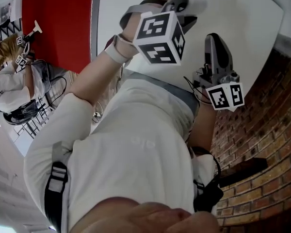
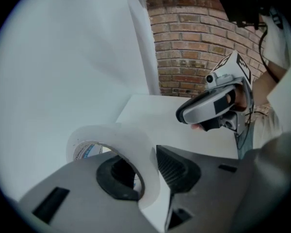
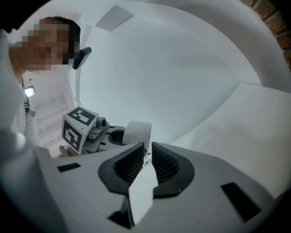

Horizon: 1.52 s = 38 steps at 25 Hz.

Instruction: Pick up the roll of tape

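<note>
Over the white table [image 2: 150, 113], left tongs [image 2: 148, 171] grip the tape roll [image 2: 128, 137] by its wall, right tongs [image 3: 144, 165] pinch its loose strip [image 3: 141, 194].

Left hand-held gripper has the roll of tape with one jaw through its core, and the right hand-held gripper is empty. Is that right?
Not quite. The right hand-held gripper is not empty: the right gripper view shows its jaws shut on a white strip of tape. The rest holds: the left hand-held gripper has the roll of tape with one jaw through its core.
</note>
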Tool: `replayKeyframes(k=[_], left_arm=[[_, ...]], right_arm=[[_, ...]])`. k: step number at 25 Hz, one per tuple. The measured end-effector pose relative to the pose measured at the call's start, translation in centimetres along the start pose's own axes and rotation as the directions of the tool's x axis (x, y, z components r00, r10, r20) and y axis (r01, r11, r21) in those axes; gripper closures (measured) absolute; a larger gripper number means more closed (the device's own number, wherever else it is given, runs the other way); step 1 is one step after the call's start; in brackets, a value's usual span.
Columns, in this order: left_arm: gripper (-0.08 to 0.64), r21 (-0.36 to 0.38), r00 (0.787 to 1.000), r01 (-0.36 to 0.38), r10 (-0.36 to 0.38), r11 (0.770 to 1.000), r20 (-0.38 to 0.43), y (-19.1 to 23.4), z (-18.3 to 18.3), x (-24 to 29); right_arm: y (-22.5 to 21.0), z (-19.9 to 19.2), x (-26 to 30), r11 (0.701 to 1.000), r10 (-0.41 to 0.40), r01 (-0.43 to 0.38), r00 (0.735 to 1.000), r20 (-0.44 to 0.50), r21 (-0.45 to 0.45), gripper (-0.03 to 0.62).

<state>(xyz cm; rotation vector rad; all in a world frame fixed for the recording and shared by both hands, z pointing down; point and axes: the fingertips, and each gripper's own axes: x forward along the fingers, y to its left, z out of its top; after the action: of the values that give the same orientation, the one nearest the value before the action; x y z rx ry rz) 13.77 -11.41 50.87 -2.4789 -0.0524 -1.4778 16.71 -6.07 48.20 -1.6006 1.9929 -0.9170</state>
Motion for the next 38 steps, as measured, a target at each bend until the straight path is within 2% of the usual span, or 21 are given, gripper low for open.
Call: replayKeyframes(k=[6, 10, 15, 19, 22, 25, 35, 38], left_arm=[[0.443, -0.085, 0.992, -0.046, 0.055, 0.995, 0.11, -0.9, 0.9, -6.6], [0.443, -0.147, 0.989, -0.042, 0.062, 0.988, 0.136, -0.3, 0.4, -7.5], [0.443, -0.183, 0.976, -0.053, 0.09, 0.982, 0.198, 1.0, 0.9, -9.1], [0.443, -0.215, 0.967, -0.078, 0.127, 0.973, 0.222, 0.7, 0.4, -12.0], [0.443, -0.239, 0.954, -0.088, 0.151, 0.967, 0.258, 0.9, 0.6, -14.1], [0.443, -0.275, 0.939, -0.066, 0.153, 0.959, 0.308, 1.1, 0.9, -16.0], [0.442, -0.37, 0.866, -0.044, 0.22, 0.928, 0.45, 1.6, 0.5, -22.2], [0.442, -0.391, 0.843, -0.014, 0.221, 0.92, 0.49, 1.2, 0.1, -24.4]], right_arm=[[6.1, 2.2, -1.6, 0.994, 0.032, -0.029, 0.999, 0.031, -0.101, 0.546], [6.9, 3.3, -1.3, 0.992, 0.025, -0.021, 0.999, 0.028, -0.125, 0.546], [7.8, 5.4, -0.8, 0.982, 0.019, -0.011, 0.999, 0.043, -0.188, 0.546], [10.2, 6.3, -1.5, 0.978, 0.023, -0.01, 0.998, 0.059, -0.208, 0.546], [11.8, 7.4, -1.7, 0.973, 0.028, -0.011, 0.997, 0.071, -0.232, 0.546], [13.4, 8.4, -1.8, 0.966, 0.033, -0.011, 0.996, 0.078, -0.26, 0.546], [19.5, 9.8, -1.4, 0.94, 0.084, -0.047, 0.992, 0.096, -0.337, 0.546], [21.7, 9.9, -0.9, 0.931, 0.107, -0.066, 0.99, 0.095, -0.359, 0.546]])
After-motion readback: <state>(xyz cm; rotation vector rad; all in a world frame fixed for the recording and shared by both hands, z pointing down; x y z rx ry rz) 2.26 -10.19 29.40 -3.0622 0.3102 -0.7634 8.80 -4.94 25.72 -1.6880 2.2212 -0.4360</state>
